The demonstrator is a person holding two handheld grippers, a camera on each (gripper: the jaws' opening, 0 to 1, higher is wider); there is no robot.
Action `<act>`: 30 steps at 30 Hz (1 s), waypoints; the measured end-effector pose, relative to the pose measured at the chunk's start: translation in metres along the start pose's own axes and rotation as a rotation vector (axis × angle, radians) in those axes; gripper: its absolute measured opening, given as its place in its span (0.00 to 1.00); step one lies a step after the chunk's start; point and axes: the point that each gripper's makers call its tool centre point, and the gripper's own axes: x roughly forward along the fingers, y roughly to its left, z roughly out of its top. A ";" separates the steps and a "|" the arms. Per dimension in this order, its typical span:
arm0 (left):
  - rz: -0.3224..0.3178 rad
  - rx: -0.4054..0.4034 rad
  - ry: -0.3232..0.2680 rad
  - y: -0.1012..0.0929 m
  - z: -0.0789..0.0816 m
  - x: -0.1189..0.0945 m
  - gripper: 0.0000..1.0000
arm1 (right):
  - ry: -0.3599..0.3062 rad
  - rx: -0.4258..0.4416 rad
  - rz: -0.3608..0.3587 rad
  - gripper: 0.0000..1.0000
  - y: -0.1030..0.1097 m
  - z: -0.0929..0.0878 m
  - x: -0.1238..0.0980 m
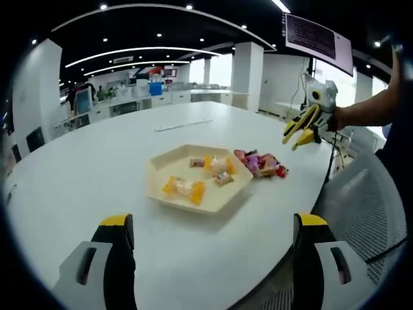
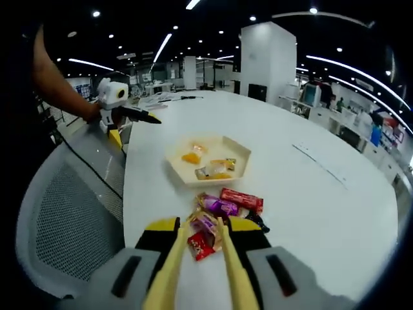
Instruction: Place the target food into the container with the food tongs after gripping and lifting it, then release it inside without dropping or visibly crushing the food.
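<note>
Right hand-held gripper (image 2: 203,255) is clamping yellow tongs (image 2: 193,271), tips closing around a red candy (image 2: 201,244); left hand-held gripper (image 1: 213,232) is gaping wide, holding nothing.

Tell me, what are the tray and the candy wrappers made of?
The tray looks like matte cream plastic, maybe pulp: dull and smooth-edged. The candy wrappers seem shiny plastic film or foil, crinkled, catching light. The tongs look like glossy yellow plastic.

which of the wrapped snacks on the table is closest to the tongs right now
The small red packet, lying between the tips of the yellow tongs; the purple and long red ones lie farther, toward the tray.
</note>
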 end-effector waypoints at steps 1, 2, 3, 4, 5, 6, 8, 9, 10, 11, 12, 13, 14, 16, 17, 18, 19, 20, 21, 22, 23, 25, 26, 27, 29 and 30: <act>-0.001 0.001 0.001 0.000 0.000 0.000 1.00 | 0.004 0.002 0.003 0.27 0.001 -0.003 0.001; -0.003 0.002 0.002 -0.001 0.000 0.000 1.00 | 0.008 0.004 0.005 0.27 0.001 -0.005 0.002; -0.003 0.003 0.003 -0.001 0.000 0.000 1.00 | 0.013 0.005 0.007 0.27 0.002 -0.007 0.004; -0.003 0.003 0.003 -0.001 0.000 0.000 1.00 | 0.020 0.005 0.011 0.27 0.003 -0.009 0.005; -0.004 -0.001 0.004 -0.001 -0.001 0.001 1.00 | 0.027 0.002 0.013 0.27 0.003 -0.012 0.007; -0.004 -0.001 0.005 -0.001 -0.001 0.001 1.00 | 0.034 -0.001 0.014 0.27 0.004 -0.014 0.008; -0.003 0.001 0.008 0.000 -0.002 0.001 1.00 | 0.048 -0.004 0.025 0.27 0.006 -0.017 0.012; -0.003 0.000 0.009 -0.001 -0.002 0.001 1.00 | 0.052 -0.008 0.027 0.27 0.006 -0.019 0.013; -0.003 0.001 0.010 -0.001 -0.002 0.001 1.00 | 0.058 -0.012 0.031 0.27 0.007 -0.020 0.015; -0.002 0.002 0.011 -0.001 -0.002 0.001 1.00 | 0.065 -0.018 0.036 0.27 0.008 -0.022 0.017; -0.002 0.001 0.011 0.000 -0.002 0.001 1.00 | 0.071 -0.022 0.039 0.27 0.008 -0.023 0.018; -0.002 0.001 0.012 0.000 -0.003 0.001 1.00 | 0.077 -0.029 0.041 0.27 0.009 -0.024 0.020; -0.003 0.001 0.015 0.000 -0.003 0.001 1.00 | 0.082 -0.031 0.043 0.27 0.009 -0.025 0.021; -0.004 0.000 0.016 0.000 -0.003 0.001 1.00 | 0.090 -0.035 0.047 0.27 0.009 -0.027 0.023; -0.003 0.001 0.015 0.000 -0.003 0.001 1.00 | 0.093 -0.034 0.049 0.27 0.009 -0.028 0.024; -0.003 0.000 0.016 -0.001 -0.003 0.001 1.00 | 0.098 -0.035 0.049 0.27 0.008 -0.030 0.025; -0.004 -0.002 0.018 -0.001 -0.004 0.001 1.00 | 0.100 -0.036 0.049 0.27 0.008 -0.030 0.025; -0.004 0.001 0.018 0.000 -0.004 0.001 1.00 | 0.104 -0.037 0.050 0.27 0.008 -0.031 0.026; -0.004 0.000 0.018 0.000 -0.004 0.001 1.00 | 0.107 -0.037 0.052 0.27 0.008 -0.032 0.026; -0.004 -0.001 0.018 0.000 -0.004 0.001 1.00 | 0.112 -0.039 0.054 0.27 0.007 -0.033 0.027; -0.003 -0.001 0.019 -0.001 -0.003 0.001 1.00 | 0.115 -0.039 0.056 0.27 0.007 -0.033 0.027; -0.004 -0.001 0.019 0.000 -0.004 0.001 1.00 | 0.121 -0.044 0.059 0.27 0.006 -0.035 0.029; -0.005 0.000 0.021 0.000 -0.005 0.001 1.00 | 0.126 -0.052 0.059 0.27 0.006 -0.037 0.030; -0.004 0.002 0.023 0.000 -0.005 0.001 1.00 | 0.133 -0.053 0.064 0.27 0.006 -0.039 0.031; -0.007 0.002 0.025 -0.001 -0.005 0.002 1.00 | 0.142 -0.066 0.066 0.27 0.006 -0.040 0.032; -0.007 0.003 0.028 -0.002 -0.005 0.002 1.00 | 0.149 -0.070 0.069 0.27 0.007 -0.041 0.033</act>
